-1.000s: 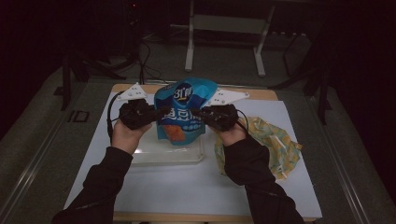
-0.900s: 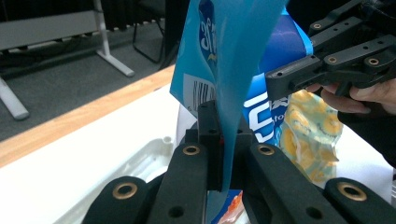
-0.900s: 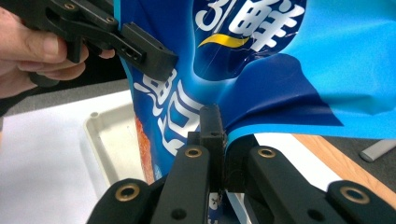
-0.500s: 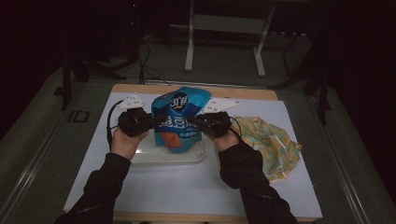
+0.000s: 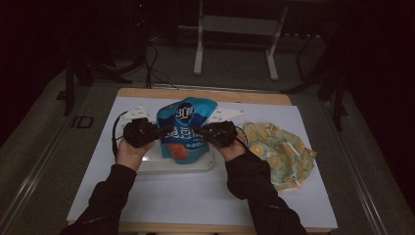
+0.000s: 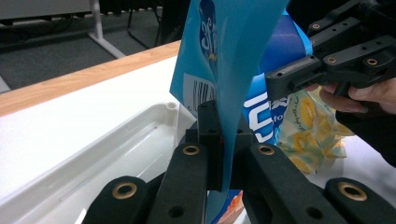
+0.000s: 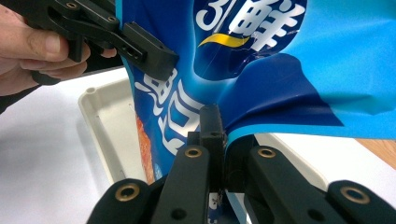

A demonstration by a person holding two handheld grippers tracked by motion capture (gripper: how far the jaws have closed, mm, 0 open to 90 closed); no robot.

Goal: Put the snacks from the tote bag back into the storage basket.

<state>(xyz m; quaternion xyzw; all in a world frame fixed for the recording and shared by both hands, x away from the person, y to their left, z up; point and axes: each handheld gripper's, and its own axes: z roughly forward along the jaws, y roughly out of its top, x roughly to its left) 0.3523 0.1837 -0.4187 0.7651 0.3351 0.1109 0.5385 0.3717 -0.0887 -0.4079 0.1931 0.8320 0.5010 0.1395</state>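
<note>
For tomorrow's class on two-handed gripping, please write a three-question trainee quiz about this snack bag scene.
1. True or false: both grippers are clamped on the blue snack bag.
2. What lies under the bag? A white tray, B metal bowl, C cardboard box.
3. Name the item right of the tray.

Key: 1 true: left gripper and right gripper pinch opposite edges. 2 A, the white tray. 3 the yellow patterned cloth.

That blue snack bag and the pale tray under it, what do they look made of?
The blue snack bag looks like thin glossy plastic film: it creases sharply and catches light where the grippers pinch its edges. The tray seems to be moulded white plastic, smooth and slightly shiny, with a rounded rim; it may be faintly translucent, though the dim light leaves that open.
</note>
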